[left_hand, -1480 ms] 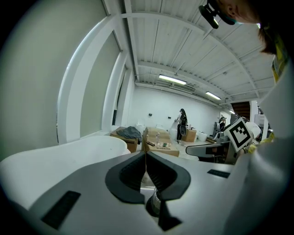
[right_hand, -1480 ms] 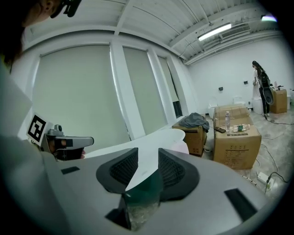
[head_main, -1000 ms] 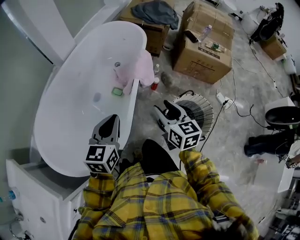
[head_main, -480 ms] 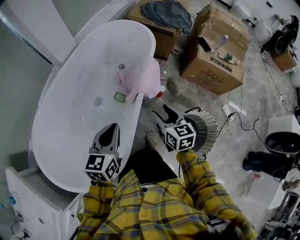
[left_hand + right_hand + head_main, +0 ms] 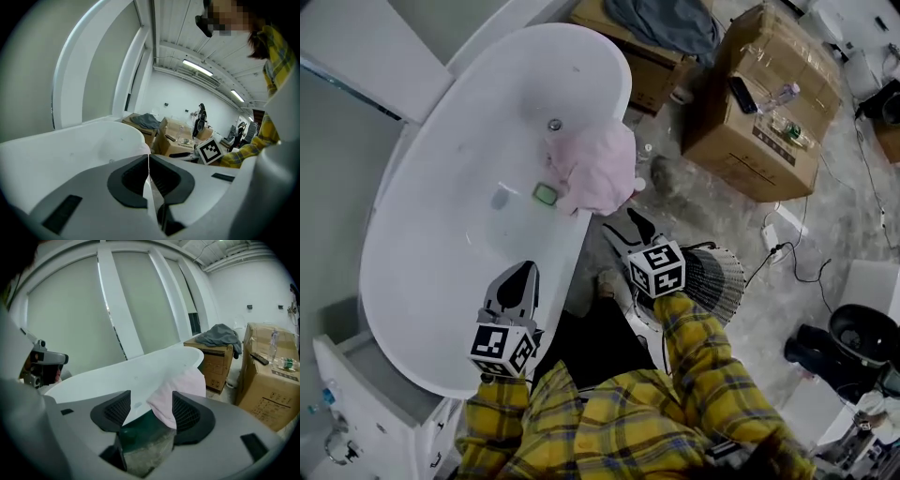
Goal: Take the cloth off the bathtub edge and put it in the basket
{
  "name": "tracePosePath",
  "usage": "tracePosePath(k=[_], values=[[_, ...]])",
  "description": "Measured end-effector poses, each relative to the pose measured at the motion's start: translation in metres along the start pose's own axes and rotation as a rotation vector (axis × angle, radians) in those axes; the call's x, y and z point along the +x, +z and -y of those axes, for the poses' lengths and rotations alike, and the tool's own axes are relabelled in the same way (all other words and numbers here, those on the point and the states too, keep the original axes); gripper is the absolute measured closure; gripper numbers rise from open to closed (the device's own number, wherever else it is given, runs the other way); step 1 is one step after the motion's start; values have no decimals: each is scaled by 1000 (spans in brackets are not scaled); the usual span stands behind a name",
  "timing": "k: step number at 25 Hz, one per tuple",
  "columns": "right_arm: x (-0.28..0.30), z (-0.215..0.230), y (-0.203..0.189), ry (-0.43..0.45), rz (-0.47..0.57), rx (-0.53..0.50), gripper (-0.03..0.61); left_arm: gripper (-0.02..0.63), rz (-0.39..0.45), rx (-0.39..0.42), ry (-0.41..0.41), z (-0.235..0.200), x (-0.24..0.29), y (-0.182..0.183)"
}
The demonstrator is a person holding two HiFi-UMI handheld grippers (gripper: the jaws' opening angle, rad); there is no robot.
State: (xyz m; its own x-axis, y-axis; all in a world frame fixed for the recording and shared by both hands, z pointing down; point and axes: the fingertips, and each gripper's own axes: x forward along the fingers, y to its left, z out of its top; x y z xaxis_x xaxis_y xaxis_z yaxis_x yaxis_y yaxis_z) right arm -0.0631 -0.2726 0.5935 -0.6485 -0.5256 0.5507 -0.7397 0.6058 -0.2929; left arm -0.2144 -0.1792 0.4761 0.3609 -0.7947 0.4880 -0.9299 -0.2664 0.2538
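A pink cloth (image 5: 598,169) hangs over the near rim of the white bathtub (image 5: 459,141), with a small green object (image 5: 545,194) beside it inside the tub. My right gripper (image 5: 626,231) hovers just short of the cloth; its jaws have just been opening and hold nothing. The right gripper view shows the cloth (image 5: 180,390) past the open gripper (image 5: 151,408). Over the tub's near rim, my left gripper (image 5: 523,272) is shut and empty, as the left gripper view confirms (image 5: 148,164). The wire basket (image 5: 717,277) stands on the floor, partly hidden behind my right hand.
Cardboard boxes (image 5: 769,122) stand beyond the tub, one with a grey garment (image 5: 666,23) on top. A power strip and cables (image 5: 787,234) lie on the floor at right. A black bin (image 5: 867,333) is at far right, a white cabinet (image 5: 375,403) at lower left.
Both grippers have moved forward and down toward the tub rim. The right gripper has come close to the pink cloth, and its jaws stand wider apart than before.
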Motion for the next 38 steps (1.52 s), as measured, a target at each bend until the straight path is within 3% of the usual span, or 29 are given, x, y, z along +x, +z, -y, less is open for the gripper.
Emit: tracePosePath(k=[15,20,26,29,31,38], values=[[85,47,-75,65,-241,-141,256,594,-102,-46,32,-16,57,-11],[107,53,-79,66,-256,-156,224,594,-132,-58,40,-24,67,-19],[131,69,-81,37,-278,-275,206,594,-169,-78,36,-21,73,-32],[139,80,-79,41,-283,-284,192,594,-178,-78,31,-21,76,-34],[144,83,-76,70,-284,-307,186,594,-183,-76,28,-22,76,-35],[152,75,-69,240,-311,-534,186,594,-197,-80,27,-23,77,-40]])
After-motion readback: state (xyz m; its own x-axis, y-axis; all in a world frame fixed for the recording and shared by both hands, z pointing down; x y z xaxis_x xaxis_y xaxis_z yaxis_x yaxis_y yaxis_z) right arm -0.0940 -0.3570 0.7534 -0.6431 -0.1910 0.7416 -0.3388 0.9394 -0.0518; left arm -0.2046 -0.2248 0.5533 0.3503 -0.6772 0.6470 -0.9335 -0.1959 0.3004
